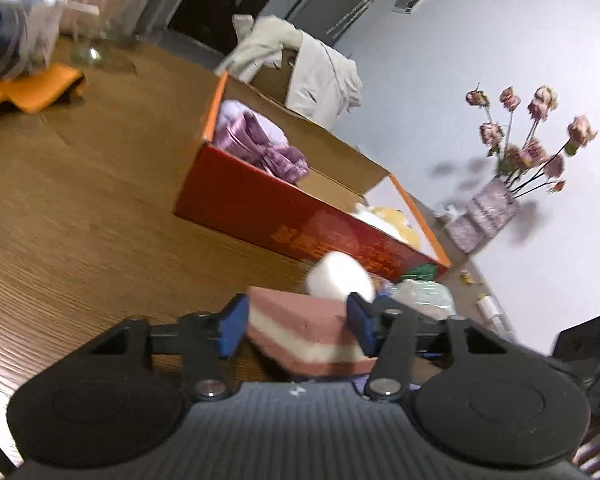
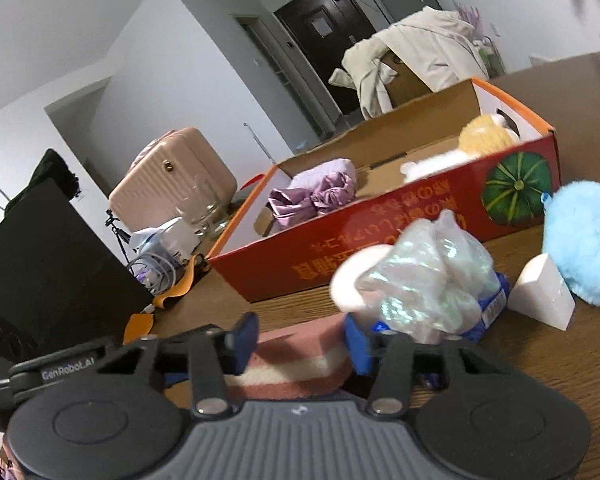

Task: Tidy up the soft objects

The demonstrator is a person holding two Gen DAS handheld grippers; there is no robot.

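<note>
A pink-and-cream layered sponge sits between the blue pads of my left gripper, which is shut on it just above the wooden table. The same sponge lies between the pads of my right gripper; whether those pads press it I cannot tell. A red cardboard box stands open ahead, holding a purple cloth and a yellow-white plush. In the right wrist view the box holds the purple cloth and plush.
A white foam piece and an iridescent plastic bag lie before the box. A blue fluffy toy and a white wedge lie right. An orange cloth, a glass, a flower vase and a pink suitcase stand around.
</note>
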